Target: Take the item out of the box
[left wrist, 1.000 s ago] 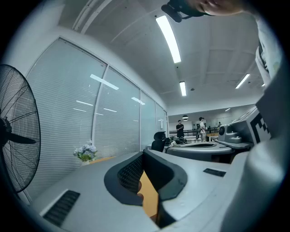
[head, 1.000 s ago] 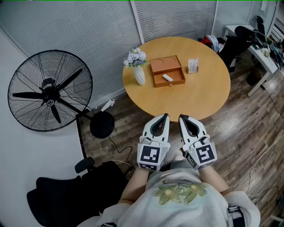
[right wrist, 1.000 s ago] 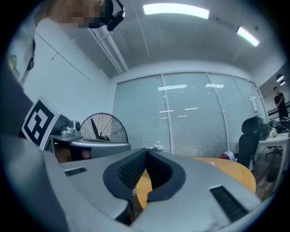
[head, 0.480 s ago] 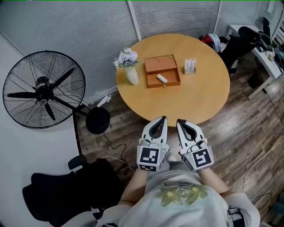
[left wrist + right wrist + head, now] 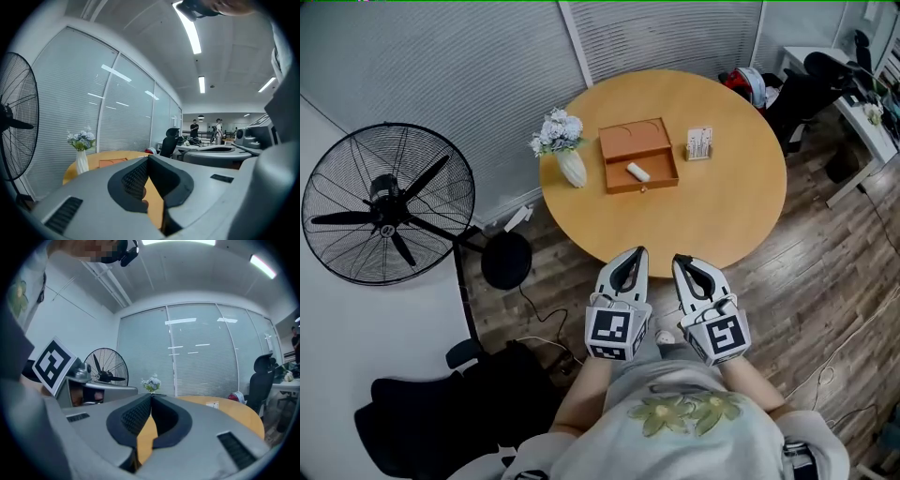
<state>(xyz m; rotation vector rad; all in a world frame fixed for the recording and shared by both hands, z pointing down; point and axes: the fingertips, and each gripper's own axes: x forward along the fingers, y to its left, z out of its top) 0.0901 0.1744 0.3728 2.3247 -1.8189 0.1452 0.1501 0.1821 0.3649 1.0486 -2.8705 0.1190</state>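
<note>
An open orange box lies on the round wooden table, with a small white item in its tray. My left gripper and right gripper hover side by side at the table's near edge, well short of the box. Both are shut with nothing between the jaws. In the left gripper view the left gripper points level at the table, with the box low and far ahead. The right gripper points the same way.
A white vase of flowers stands left of the box and a small card holder to its right. A large floor fan stands left of the table. Desks and office chairs fill the right side.
Both grippers have sunk slightly and stay shut. The head view has shifted, so the table, box and fan sit further left in the picture.
</note>
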